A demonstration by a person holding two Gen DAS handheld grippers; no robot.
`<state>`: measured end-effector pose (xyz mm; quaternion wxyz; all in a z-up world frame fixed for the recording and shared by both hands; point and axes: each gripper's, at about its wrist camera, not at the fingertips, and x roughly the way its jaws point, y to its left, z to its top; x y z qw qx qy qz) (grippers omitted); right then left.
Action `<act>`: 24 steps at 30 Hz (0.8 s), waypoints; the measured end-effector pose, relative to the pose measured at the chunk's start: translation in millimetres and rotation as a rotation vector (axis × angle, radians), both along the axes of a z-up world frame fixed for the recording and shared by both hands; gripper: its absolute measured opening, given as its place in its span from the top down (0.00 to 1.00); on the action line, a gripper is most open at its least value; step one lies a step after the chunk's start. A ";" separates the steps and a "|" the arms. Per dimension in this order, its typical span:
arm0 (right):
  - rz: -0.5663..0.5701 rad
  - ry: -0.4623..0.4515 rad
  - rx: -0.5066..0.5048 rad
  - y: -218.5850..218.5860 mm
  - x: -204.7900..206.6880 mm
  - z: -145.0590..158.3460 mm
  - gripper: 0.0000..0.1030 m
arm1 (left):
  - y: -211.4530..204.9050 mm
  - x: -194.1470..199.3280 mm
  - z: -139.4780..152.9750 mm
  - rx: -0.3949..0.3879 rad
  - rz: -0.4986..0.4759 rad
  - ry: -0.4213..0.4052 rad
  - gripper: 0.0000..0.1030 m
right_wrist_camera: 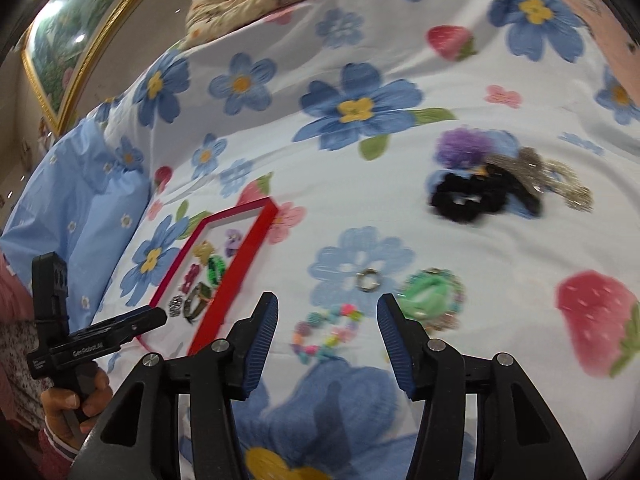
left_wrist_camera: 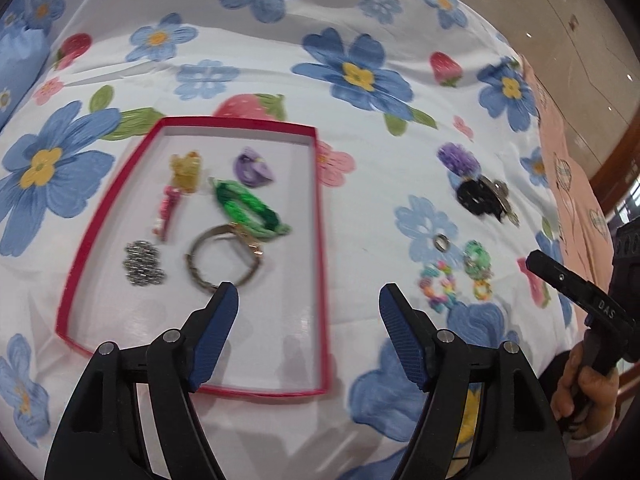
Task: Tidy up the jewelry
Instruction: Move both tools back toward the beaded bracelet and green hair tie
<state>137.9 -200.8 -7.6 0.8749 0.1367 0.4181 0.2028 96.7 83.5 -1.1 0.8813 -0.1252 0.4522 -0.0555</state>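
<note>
— Just ahead of the right gripper [right_wrist_camera: 326, 312], between its blue pads and a little beyond them, lies the beaded bracelet [right_wrist_camera: 326, 334] on the flowered bedspread [right_wrist_camera: 360, 60]. Do you agree it is the likeliest next pick?

— I do, as a guess. The right jaws stand apart with nothing between them, and the bracelet lies flat, a loose ring stretched across the view, so they would straddle one side of it.

— And the left gripper [left_wrist_camera: 308, 300]?

— Also parted and empty, hanging over the near end of the red tray [left_wrist_camera: 320, 208], where the green braid [left_wrist_camera: 250, 212] and metal bangle [left_wrist_camera: 224, 258] already lie.

— So which hand is nearer the loose pieces?

— The right one. The small ring [right_wrist_camera: 367, 281] and green beaded piece [right_wrist_camera: 432, 300] sit just past the bracelet; the tray lies off to its left.
</note>
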 end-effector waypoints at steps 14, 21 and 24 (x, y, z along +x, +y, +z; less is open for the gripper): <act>-0.113 0.035 -0.017 -57.5 -13.1 -20.5 0.48 | -64.1 14.5 -8.5 0.045 -0.125 0.031 0.29; -0.081 0.034 -0.036 -50.7 -7.6 -25.5 0.49 | -85.0 27.8 -22.6 0.078 -0.161 0.064 0.29; -0.050 0.038 -0.047 -41.5 0.3 -29.0 0.49 | -91.7 34.9 -28.7 0.082 -0.173 0.077 0.29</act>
